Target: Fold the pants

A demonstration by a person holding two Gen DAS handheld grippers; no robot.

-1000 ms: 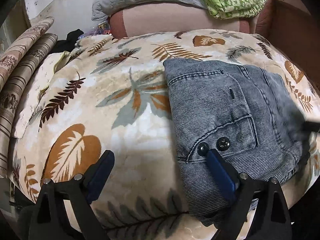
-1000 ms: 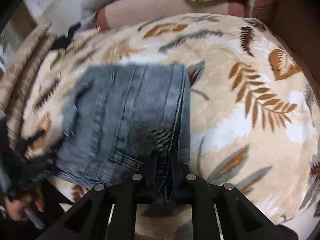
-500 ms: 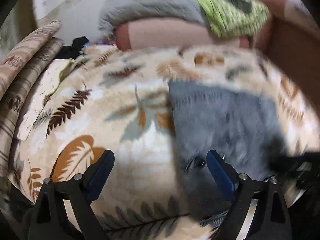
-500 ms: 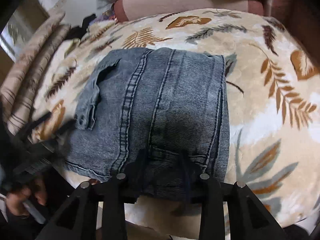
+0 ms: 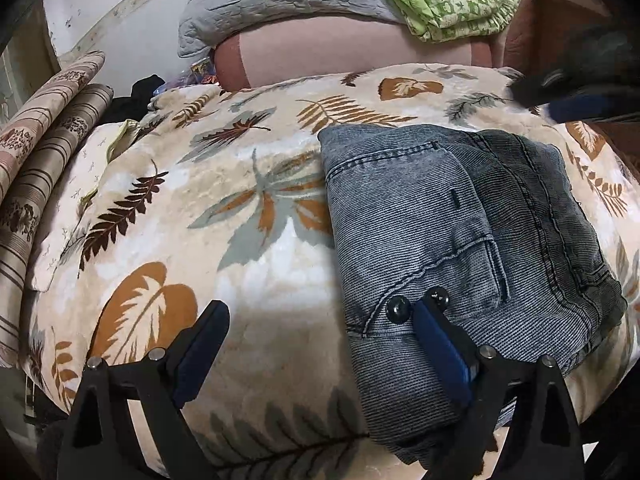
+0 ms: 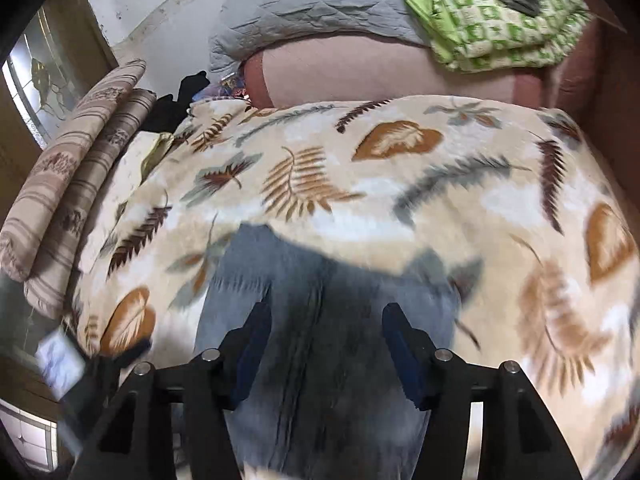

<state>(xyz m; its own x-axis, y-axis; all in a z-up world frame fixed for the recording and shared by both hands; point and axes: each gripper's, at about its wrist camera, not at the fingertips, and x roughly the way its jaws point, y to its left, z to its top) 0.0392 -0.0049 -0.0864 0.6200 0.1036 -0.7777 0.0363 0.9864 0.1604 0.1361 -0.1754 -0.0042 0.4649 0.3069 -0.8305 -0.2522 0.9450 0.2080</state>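
**Right gripper lets go as jeans settle into a folded stack on the bed**

On the leaf-print blanket (image 5: 224,240), the pants (image 5: 460,240) lie folded in a compact bundle near the front edge. The right gripper (image 6: 326,344), clamped on the denim a second ago, now hovers above it with jaws wide apart and empty. The left gripper (image 5: 320,344) stays wide open, one finger over the snap buttons (image 5: 416,302). The fold looks essentially finished.

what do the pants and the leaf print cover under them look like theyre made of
Pants: faded blue-grey denim, going by the fine diagonal ribbing, stitched seams and two dark metal buttons. Leaf print cover: probably plush fleece; matte, slightly fuzzy surface with soft-edged print.
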